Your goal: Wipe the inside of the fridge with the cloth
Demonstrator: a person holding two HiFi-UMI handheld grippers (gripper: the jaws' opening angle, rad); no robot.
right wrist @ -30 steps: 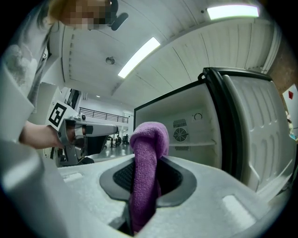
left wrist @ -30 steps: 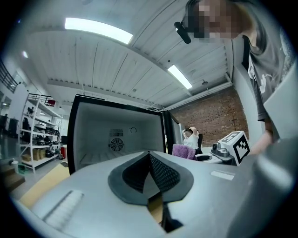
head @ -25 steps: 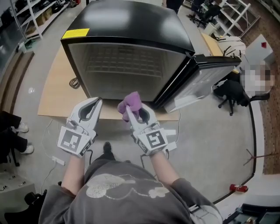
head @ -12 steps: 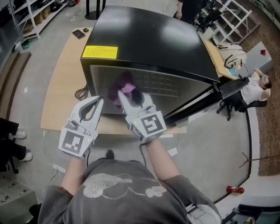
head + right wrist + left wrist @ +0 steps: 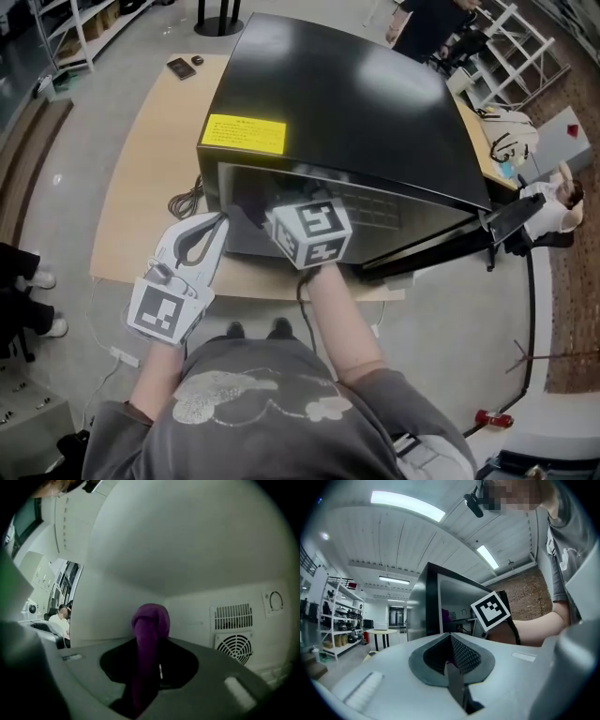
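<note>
The black fridge (image 5: 337,94) stands on a low wooden board, its door (image 5: 506,220) swung open to the right. My right gripper (image 5: 149,637) reaches into the fridge's opening; in the head view only its marker cube (image 5: 309,232) and the forearm show. It is shut on the purple cloth (image 5: 150,620), bunched upright between the jaws, close to the white left inner wall (image 5: 108,616). The fan vent (image 5: 234,645) sits on the back wall. My left gripper (image 5: 217,221) hangs outside the fridge's front left corner, shut with nothing in it.
The wooden board (image 5: 141,178) extends left of the fridge, with a coiled cable (image 5: 182,199) and a dark flat item (image 5: 180,66) on it. A seated person (image 5: 553,206) is behind the open door. Shelving stands at the far left and right.
My right gripper has moved forward with the cloth, from in front of the fridge to inside the opening. The head has come closer over the fridge. The left gripper has stayed nearly still.
</note>
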